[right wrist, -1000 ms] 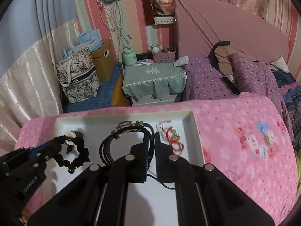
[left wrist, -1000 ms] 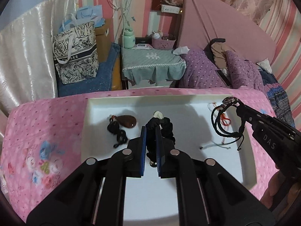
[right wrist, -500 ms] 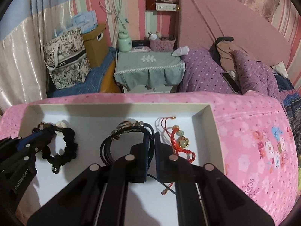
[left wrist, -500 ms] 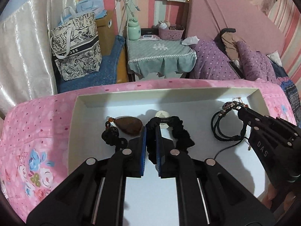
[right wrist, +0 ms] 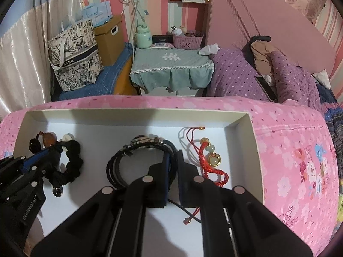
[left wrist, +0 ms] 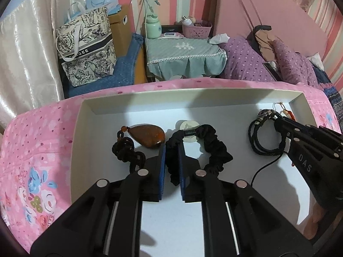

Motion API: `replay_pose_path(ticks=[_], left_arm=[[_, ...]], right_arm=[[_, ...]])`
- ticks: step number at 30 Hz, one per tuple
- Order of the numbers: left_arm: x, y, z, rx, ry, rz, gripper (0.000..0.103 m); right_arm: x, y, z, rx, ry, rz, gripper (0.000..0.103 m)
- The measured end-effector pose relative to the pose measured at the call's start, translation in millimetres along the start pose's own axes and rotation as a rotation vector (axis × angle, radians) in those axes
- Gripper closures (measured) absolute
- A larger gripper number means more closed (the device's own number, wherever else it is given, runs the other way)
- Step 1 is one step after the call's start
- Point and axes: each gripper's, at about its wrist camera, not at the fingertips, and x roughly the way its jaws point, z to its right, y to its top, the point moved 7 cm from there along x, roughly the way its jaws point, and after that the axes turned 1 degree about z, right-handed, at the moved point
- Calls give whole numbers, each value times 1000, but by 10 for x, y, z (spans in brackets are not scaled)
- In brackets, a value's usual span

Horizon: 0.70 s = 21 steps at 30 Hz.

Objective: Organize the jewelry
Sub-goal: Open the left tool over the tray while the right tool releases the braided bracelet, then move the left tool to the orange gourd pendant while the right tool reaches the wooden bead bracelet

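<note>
Black scrunchie-style fabric bracelet is pinched in the left gripper, jaws clamped on its near loop, so that part's hidden between the blue pads. Right gripper is closed on the black braided cord bracelet too, its right side buried behind the jaws. Both sit inside the shallow white cardboard tray on the pink floral bedspread. Four pieces total: those two, one brown teardrop pendant on black cord at the left, one red string bracelet with pale beads at the right. Farther back, one green-draped nightstand.
</note>
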Motion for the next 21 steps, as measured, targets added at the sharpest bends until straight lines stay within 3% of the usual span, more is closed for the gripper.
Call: replay_pose_path(ticks=[4,6,7,10,13,15,17,21], left_arm=[[-172,-4,24,2,-7,21,65],[-323,11,38,9,-5,45,51],[-419,27,45,12,-4,61,43],[-678,41,18,10,-6,103,23],[-908,2,-55,10,6,124,17],[-1035,-46,-125,10,22,130,7],[-1207,-128,-222,3,37,145,5],[-1516,-371,-377,-4,49,152,3]], right_arm=[[-91,9,7,8,26,-8,93],[-196,16,43,11,20,8,68],[-279,24,69,20,17,25,48],[-463,17,121,27,35,42,45],[-640,-10,179,37,57,49,43],[-844,-55,258,53,70,72,28],[-1022,-120,336,62,67,93,19],[-1343,-334,488,65,58,94,19]])
